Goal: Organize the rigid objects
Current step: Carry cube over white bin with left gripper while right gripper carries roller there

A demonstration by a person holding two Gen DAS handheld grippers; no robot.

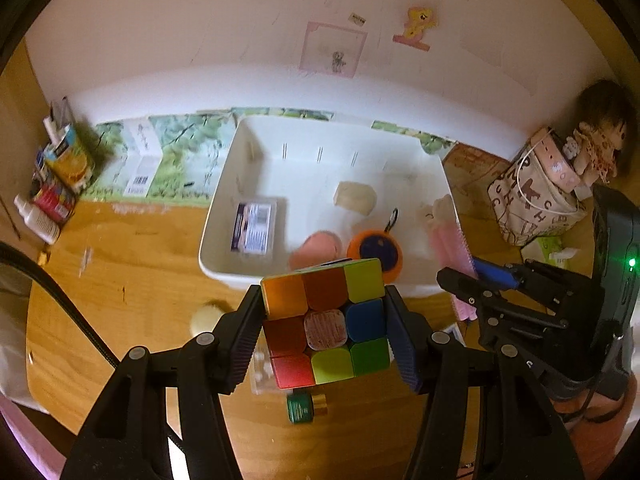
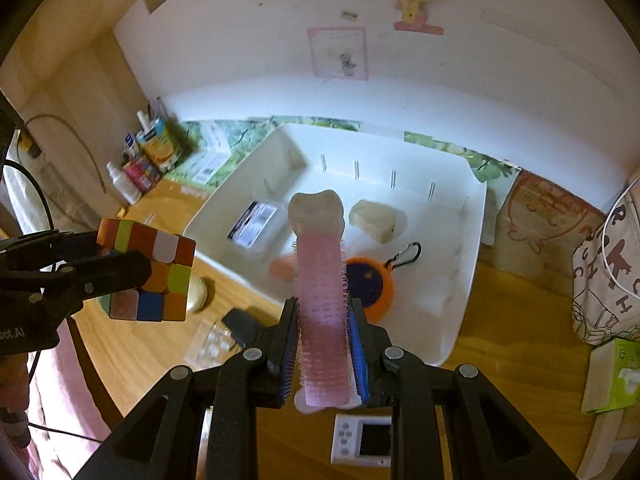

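Observation:
My left gripper (image 1: 326, 320) is shut on a multicoloured puzzle cube (image 1: 326, 320) and holds it above the wooden table, just in front of the white bin (image 1: 224, 200). The cube (image 2: 148, 272) also shows at the left of the right wrist view. My right gripper (image 2: 324, 344) is shut on a pink hair roller (image 2: 322, 312) with a white cap, held over the bin's near rim (image 2: 460, 320). The bin holds a small labelled box (image 1: 256, 226), a beige block (image 1: 356, 198), a pink round thing (image 1: 316, 250) and an orange-and-blue round pouch (image 1: 376, 254).
On the table lie a green and gold small item (image 1: 306, 406), a clear plastic piece (image 2: 210, 346), a round cream thing (image 2: 198, 294) and a white handheld device (image 2: 362, 440). Bottles and cartons (image 1: 60, 184) stand at the left. A patterned bag (image 1: 536, 200) and doll stand at the right.

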